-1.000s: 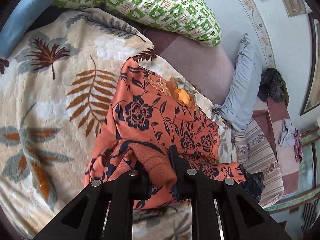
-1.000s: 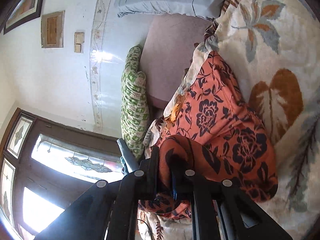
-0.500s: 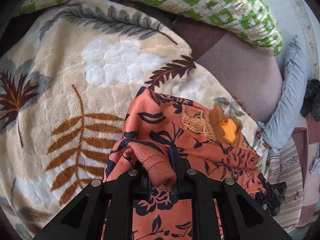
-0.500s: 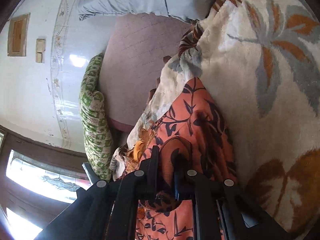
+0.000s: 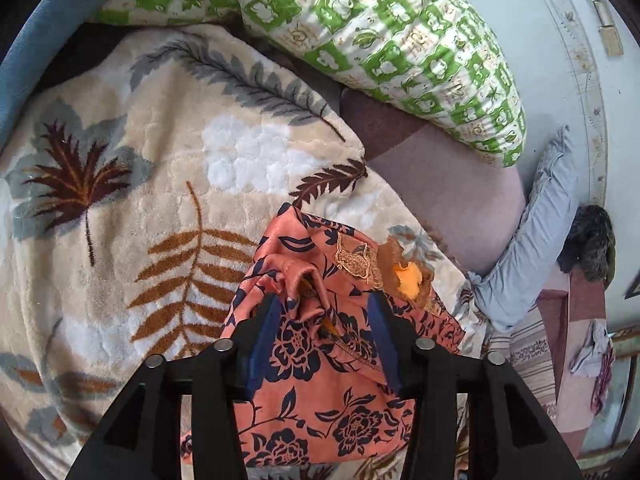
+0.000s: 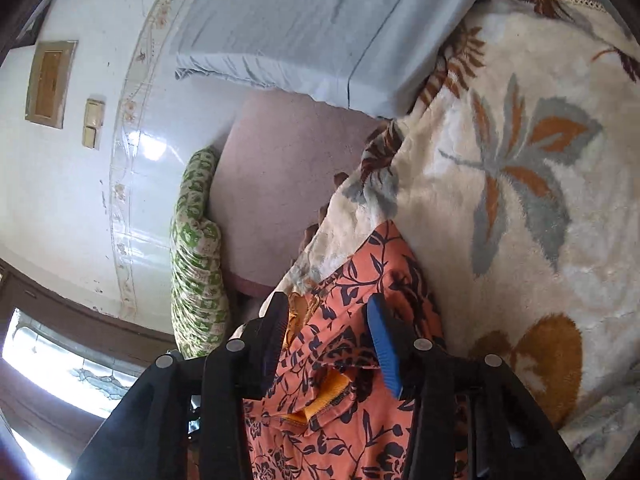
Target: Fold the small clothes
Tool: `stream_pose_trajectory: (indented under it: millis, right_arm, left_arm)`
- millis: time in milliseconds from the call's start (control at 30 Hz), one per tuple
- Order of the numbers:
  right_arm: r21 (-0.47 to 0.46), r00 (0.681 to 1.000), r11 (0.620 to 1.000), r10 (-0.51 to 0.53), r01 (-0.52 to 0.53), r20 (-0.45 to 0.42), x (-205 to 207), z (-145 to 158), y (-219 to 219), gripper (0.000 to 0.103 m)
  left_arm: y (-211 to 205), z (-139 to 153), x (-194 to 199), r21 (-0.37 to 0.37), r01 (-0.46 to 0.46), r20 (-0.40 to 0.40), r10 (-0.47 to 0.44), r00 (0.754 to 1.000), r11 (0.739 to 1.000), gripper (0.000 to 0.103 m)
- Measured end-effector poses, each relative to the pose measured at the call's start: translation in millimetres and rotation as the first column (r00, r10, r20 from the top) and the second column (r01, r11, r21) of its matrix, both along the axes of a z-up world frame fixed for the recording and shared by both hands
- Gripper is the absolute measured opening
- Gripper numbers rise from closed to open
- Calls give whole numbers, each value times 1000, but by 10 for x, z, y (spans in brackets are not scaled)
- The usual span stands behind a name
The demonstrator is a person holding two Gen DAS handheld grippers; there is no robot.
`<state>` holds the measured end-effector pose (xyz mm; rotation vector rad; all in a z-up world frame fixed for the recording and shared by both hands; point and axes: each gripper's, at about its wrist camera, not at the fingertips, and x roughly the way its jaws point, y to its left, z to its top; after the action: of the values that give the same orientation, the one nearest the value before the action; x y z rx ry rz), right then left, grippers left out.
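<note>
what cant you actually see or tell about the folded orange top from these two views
- Left wrist view: the near edge of the orange floral garment is covered by the open left gripper and runs off the bottom edge.
- Right wrist view: the garment's lower part is hidden behind the open right gripper and cut off at the bottom.
- Both views: whether the fold's edges line up; the layers underneath are hidden.
- The garment type is unclear; only a gold embroidered patch shows.

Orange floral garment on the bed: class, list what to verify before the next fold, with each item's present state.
1. Left gripper open, cloth released: ok.
2. Right gripper open: ok.
3. Orange garment with dark blue flowers resting on the cream leaf-patterned plush blanket: ok.
4. Folded layer flat: not ok, bunched ridge between the left fingers.
5. Edges aligned: cannot tell.
6. Green-and-white checked pillow apart from the garment: ok.
</note>
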<state>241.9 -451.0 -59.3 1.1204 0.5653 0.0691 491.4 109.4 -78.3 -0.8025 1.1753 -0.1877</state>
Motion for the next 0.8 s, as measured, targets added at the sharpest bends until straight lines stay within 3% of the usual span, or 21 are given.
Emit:
stream_pose_trajectory:
  millis: [100,233,400,600,633,667,700,800]
  right_arm:
    - [-16,995,995,100,-101,-17,55,-14,272,55]
    - [-4,973,978,209,-210,-98,270,-302,761,56]
    - [59,962,973,228,-221,-150,457,-622,1006,56]
    - [139,968,966,232,-217,-101,624,-717,1030,59]
    - [133,969,966,234,-222,-81,654,-694,1025,54]
    - [102,971,969,233,-226,-60,680,-623,1010,31]
    - [73,971,970,236,-232,-40,723,-536,983,8]
    - [43,981,980,196,-196,4,916,-352,821,9]
  left_arm:
    - [-130,53,-209,-11,52,20,-52,998,999,49]
    - [-535,-211,-336,-25,148,-24,-149,989,989,49]
    - [-920,-656,-226,-60,164,-85,-168,982,985,49]
    - [-1059,-907,120,-57,117,-97,-123,988,991,46]
    - [-1076,-873,176,-37,120,-86,-123,989,992,38]
    - [-1091,-825,237,-20,121,-71,-123,990,992,25]
    - [-1110,-769,307,-16,127,-57,-127,990,992,22]
    - [-1074,-541,498,14,90,-10,-90,996,996,22]
